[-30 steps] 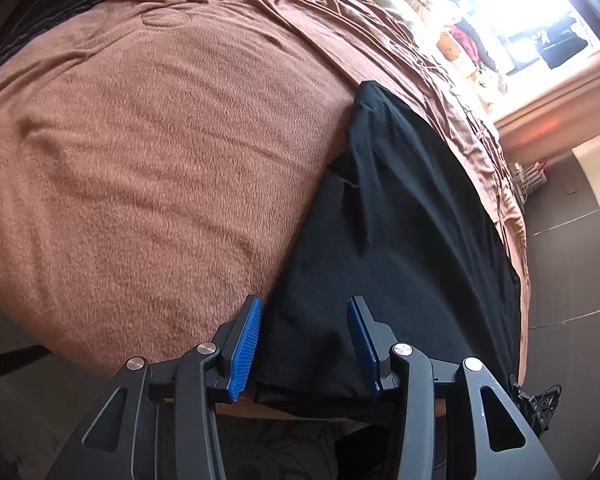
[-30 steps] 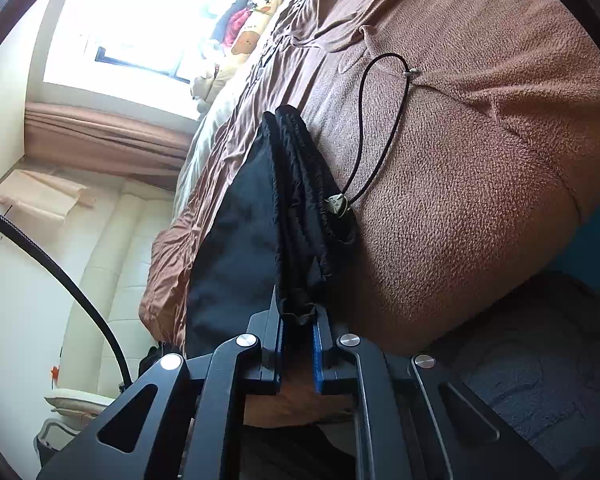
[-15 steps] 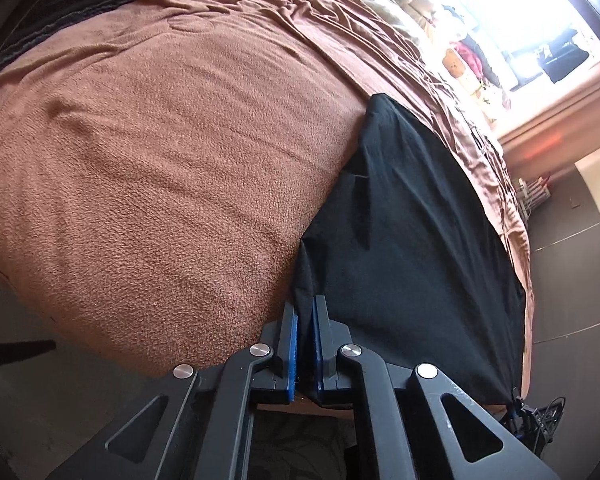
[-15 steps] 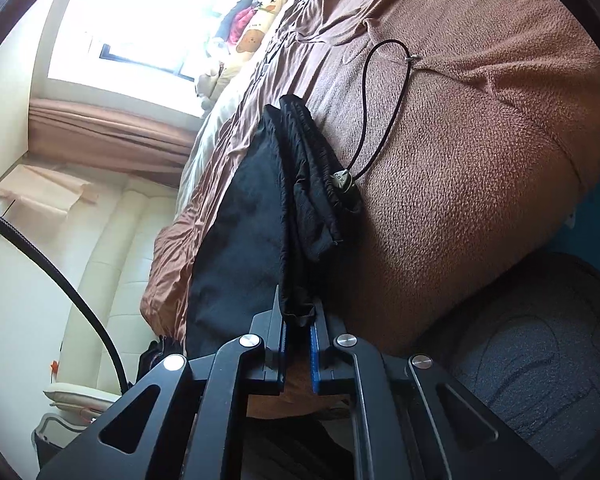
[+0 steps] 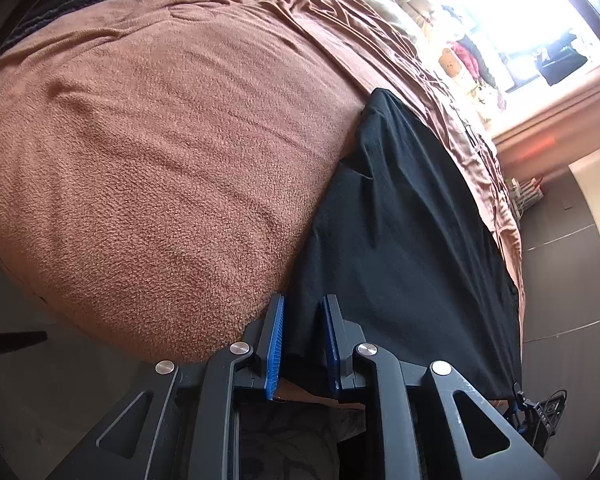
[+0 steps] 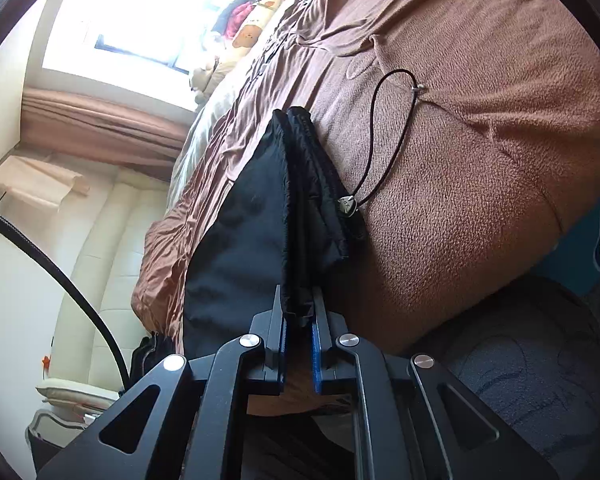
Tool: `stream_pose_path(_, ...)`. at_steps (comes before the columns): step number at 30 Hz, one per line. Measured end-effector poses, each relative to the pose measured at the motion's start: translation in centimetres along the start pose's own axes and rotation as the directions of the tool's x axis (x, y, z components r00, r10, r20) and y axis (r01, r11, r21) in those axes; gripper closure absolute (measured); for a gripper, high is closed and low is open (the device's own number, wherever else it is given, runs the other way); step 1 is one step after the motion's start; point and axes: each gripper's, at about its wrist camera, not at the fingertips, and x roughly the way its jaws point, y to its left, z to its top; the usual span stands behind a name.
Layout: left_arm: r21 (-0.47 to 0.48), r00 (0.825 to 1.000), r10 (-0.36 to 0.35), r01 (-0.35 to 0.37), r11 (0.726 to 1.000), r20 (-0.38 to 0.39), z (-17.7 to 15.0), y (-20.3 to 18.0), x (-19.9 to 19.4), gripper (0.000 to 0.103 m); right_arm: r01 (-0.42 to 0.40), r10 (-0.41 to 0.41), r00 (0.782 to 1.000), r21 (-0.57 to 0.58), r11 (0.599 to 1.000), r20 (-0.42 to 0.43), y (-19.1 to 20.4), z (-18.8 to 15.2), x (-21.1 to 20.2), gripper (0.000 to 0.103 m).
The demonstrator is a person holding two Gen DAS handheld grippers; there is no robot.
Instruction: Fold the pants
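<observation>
Black pants (image 5: 400, 240) lie flat on the brown fleece blanket (image 5: 160, 160) covering the bed, running lengthwise away from both cameras toward the bright window (image 6: 140, 12). Near end sits at the bed's edge.

Left gripper (image 5: 302, 312): jaws have just been opening, now slightly apart, with the near-left corner of the pants between the blue pads (image 5: 275, 344). Fabric sits in the gap; visible clearance on both sides, so no clamp that I can see.

Right gripper (image 6: 298, 308): jaws nearly together, clamped on a bunched fold of the pants' gathered edge, looks like the waistband side. Cloth pulls up into a ridge from the jaws along the garment's right side.

Drawstring cord (image 6: 392, 140) loops out from that bunched edge across the blanket on the right, metal toggle (image 6: 347, 204) lying right at the fabric edge, second metal tip farther out on the blanket.

Background: cream sofa (image 6: 96, 248) left of the bed in the right wrist view, stuffed toys on the sill, black cable (image 6: 60, 272) crossing the left side.
</observation>
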Motion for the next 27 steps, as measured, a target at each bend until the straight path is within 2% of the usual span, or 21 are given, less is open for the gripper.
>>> stream_pose_path(6, 0.007, 1.000, -0.004, 0.004, 1.000, 0.002, -0.2, 0.0, -0.1, 0.083, 0.002, -0.001, 1.000, -0.078, 0.997, 0.010, 1.4, 0.5, -0.5, 0.097)
stream_pose_path(11, 0.020, 1.000, -0.005, 0.005, 1.000, 0.000, -0.3, -0.2, 0.0, 0.075, 0.035, -0.034, 0.999, -0.080, 0.996, 0.012, 1.0, 2.5, 0.7, 0.097)
stream_pose_path(16, 0.018, 1.000, -0.018, 0.018, 1.000, -0.004, -0.4, -0.1, -0.1, 0.068, 0.056, -0.057, 0.997, -0.020, 0.998, -0.045, -0.1, 3.6, 1.6, 0.095)
stream_pose_path(19, 0.006, 0.999, -0.038, 0.038, 0.999, 0.001, -0.8, 0.0, -0.3, 0.060, 0.063, -0.064, 0.997, -0.014, 0.998, -0.036, 0.0, 3.6, 0.8, 0.087)
stream_pose_path(21, -0.005, 0.998, -0.056, 0.056, 0.998, 0.005, -1.1, 0.2, -0.5, 0.056, 0.076, -0.076, 0.997, -0.024, 0.997, -0.008, 0.1, 3.7, -0.4, 0.072)
stream_pose_path(22, -0.009, 0.998, -0.066, 0.066, 0.998, 0.007, -1.2, 0.2, -0.6, 0.054, 0.077, -0.077, 0.997, -0.029, 0.997, 0.008, 0.1, 3.8, -1.1, 0.068)
stream_pose_path(24, -0.019, 0.996, -0.089, 0.089, 0.996, 0.012, -1.6, 0.2, -0.7, 0.048, 0.085, -0.083, 0.996, -0.054, 0.995, 0.039, 0.5, 3.9, -2.2, 0.066)
stream_pose_path(27, -0.037, 0.993, -0.113, 0.114, 0.993, 0.024, -1.9, 0.4, -0.9, 0.045, 0.096, -0.089, 0.994, -0.131, 0.987, 0.060, 2.0, 3.7, -2.9, 0.066)
